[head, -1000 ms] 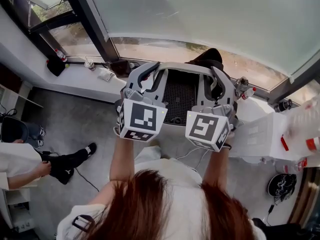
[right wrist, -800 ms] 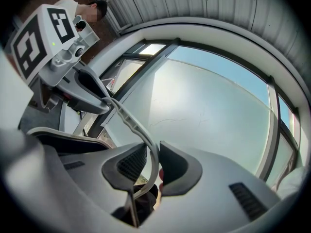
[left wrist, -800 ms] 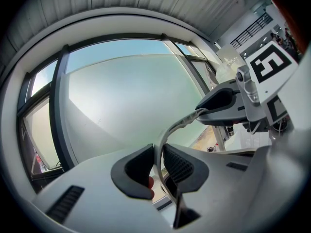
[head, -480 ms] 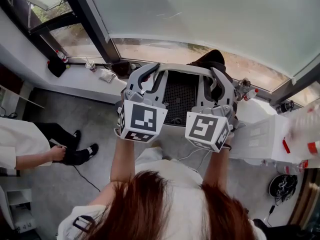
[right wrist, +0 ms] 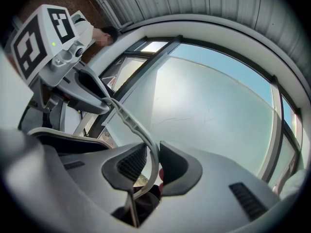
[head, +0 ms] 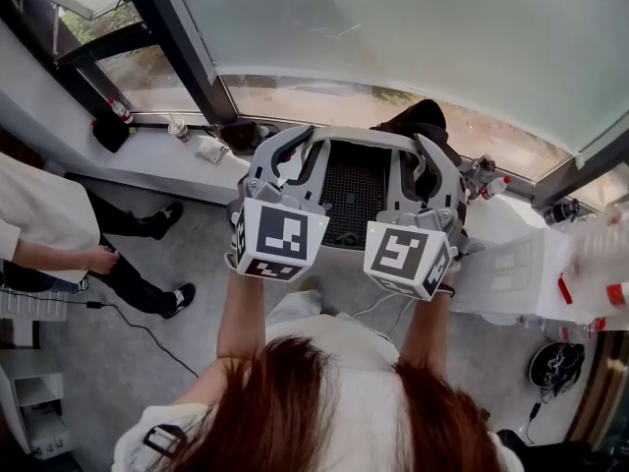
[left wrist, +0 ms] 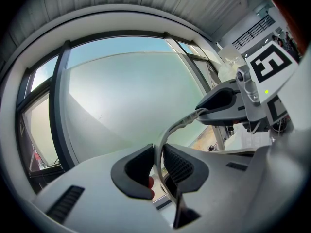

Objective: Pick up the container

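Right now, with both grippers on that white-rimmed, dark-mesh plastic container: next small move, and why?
Probably raise both hands together and level, without loosening either grip. The left gripper and the right gripper each pinch only the thin white rim of the white-rimmed, dark-mesh plastic container, which hangs between them, so uneven motion could twist it loose.

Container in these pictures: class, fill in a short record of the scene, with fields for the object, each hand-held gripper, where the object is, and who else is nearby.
Object: container, pale rim, dark mesh bottom
Left hand-held gripper: jaws shut on the container's left rim
Right hand-held gripper: jaws shut on the container's right rim
Position: held in the air between both grippers, in front of the window
Nearby: another person at the left of the head view
Task status: container picked up
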`<action>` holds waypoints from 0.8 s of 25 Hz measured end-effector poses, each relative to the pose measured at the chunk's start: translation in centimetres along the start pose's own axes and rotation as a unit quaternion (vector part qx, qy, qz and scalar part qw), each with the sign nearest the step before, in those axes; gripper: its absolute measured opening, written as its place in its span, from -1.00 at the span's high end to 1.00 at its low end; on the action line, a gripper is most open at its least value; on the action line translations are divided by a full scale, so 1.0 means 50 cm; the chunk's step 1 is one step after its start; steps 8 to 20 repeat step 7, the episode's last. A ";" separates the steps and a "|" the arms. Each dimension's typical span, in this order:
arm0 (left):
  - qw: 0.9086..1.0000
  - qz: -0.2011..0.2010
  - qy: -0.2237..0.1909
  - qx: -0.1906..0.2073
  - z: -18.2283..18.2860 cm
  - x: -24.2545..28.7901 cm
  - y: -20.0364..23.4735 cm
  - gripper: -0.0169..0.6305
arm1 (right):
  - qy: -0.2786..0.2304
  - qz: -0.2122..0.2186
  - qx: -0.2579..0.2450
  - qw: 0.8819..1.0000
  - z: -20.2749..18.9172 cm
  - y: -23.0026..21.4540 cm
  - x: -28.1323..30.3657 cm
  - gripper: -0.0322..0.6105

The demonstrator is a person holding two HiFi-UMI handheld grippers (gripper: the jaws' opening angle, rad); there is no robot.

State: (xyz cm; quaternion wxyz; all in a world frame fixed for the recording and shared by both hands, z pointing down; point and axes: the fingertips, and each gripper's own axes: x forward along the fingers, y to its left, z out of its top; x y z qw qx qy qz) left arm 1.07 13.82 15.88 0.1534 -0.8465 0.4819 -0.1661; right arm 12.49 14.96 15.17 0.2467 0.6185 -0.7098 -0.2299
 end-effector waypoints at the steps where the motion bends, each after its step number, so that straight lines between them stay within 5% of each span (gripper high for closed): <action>1: 1.000 0.000 0.000 -0.001 -0.003 0.001 0.003 0.71 | 0.001 0.001 -0.001 1.000 0.001 0.003 0.003 0.61; 20: 1.000 -0.001 0.002 -0.005 -0.017 0.009 0.023 0.71 | 0.002 0.003 -0.003 1.000 0.010 0.015 0.024 0.61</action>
